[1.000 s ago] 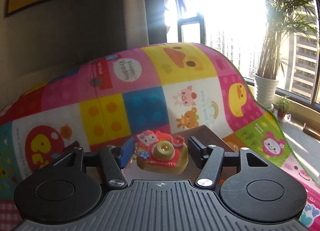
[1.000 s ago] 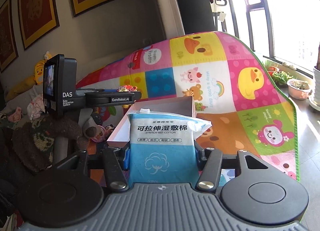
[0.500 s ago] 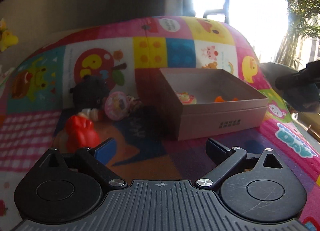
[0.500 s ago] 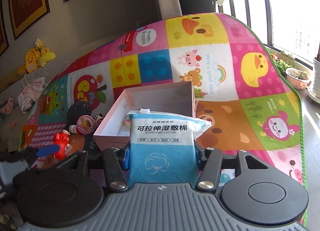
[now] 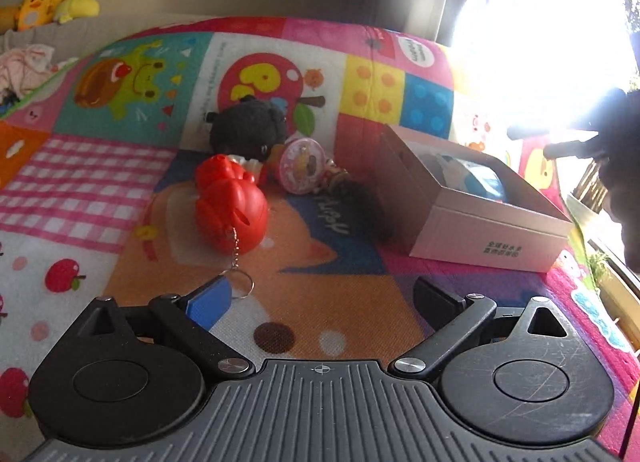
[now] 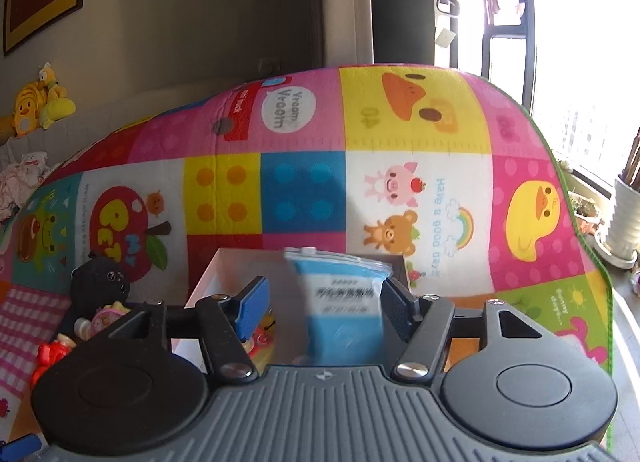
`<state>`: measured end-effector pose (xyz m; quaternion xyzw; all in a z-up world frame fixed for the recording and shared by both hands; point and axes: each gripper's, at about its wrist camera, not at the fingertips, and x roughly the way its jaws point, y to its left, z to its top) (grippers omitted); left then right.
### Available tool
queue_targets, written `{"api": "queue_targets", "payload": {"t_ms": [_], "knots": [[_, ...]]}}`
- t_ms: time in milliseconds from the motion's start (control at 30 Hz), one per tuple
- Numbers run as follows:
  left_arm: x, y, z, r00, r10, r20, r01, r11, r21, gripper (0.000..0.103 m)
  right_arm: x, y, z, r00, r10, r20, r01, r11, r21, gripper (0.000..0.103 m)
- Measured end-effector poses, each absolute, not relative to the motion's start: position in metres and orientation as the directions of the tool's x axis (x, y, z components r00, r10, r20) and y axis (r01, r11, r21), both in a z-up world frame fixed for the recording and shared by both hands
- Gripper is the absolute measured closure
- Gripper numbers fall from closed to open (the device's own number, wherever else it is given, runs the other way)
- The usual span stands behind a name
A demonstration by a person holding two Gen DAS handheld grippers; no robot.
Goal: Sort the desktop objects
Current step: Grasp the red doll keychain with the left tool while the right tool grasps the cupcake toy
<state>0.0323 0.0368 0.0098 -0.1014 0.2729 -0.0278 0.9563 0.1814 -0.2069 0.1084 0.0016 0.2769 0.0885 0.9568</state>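
Gone from the left tongs (image 5: 320, 302) is the toy camera; now spread wide and empty, they hover low over the play mat (image 5: 100, 190), with the red keychain toy (image 5: 230, 206) at 11 o'clock. Over the pink box (image 6: 208, 282), the right tongs (image 6: 324, 306) are opening as the blue wet-cotton pack (image 6: 340, 302) slips between them, no longer clamped. Three toys await sorting.

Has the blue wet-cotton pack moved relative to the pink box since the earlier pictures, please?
Yes. The blue pack is now dropping into the pink box from between the opening jaws of the right gripper; earlier it was clamped short of the box.
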Motion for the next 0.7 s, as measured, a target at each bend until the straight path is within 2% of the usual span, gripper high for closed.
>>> {"api": "queue_targets", "payload": {"t_ms": [200,333,433,567,667,700], "knots": [[0.034,0.037,0.008,0.843,-0.102,-0.528,-0.011,0.979,-0.206,0.003,0.125,-0.21,0.08,0.792,0.189,-0.581,-0.222,0.975,0.015,0.039],[0.037,0.038,0.01,0.841,-0.085,-0.535,-0.028,0.98,-0.199,0.003,0.089,-0.22,0.074,0.772,0.235,-0.591,-0.228,0.97,0.088,0.03],[0.049,0.036,0.018,0.864,0.028,-0.503,-0.072,0.995,-0.068,0.003,0.061,-0.221,0.07,0.77,0.263,-0.581,-0.246,0.963,0.11,0.027],[0.08,0.04,0.023,0.866,0.163,-0.473,-0.141,0.987,0.082,0.003,0.036,-0.214,0.067,0.778,0.26,-0.572,-0.28,0.958,0.056,0.025],[0.102,0.048,0.016,0.832,0.182,-0.523,-0.146,0.983,0.109,0.011,0.031,-0.204,0.071,0.783,0.262,-0.564,-0.311,0.95,0.009,0.025],[0.107,0.051,0.013,0.82,0.175,-0.545,-0.138,0.985,0.108,0.019,0.03,-0.201,0.073,0.785,0.265,-0.56,-0.322,0.947,-0.004,0.025]]}}
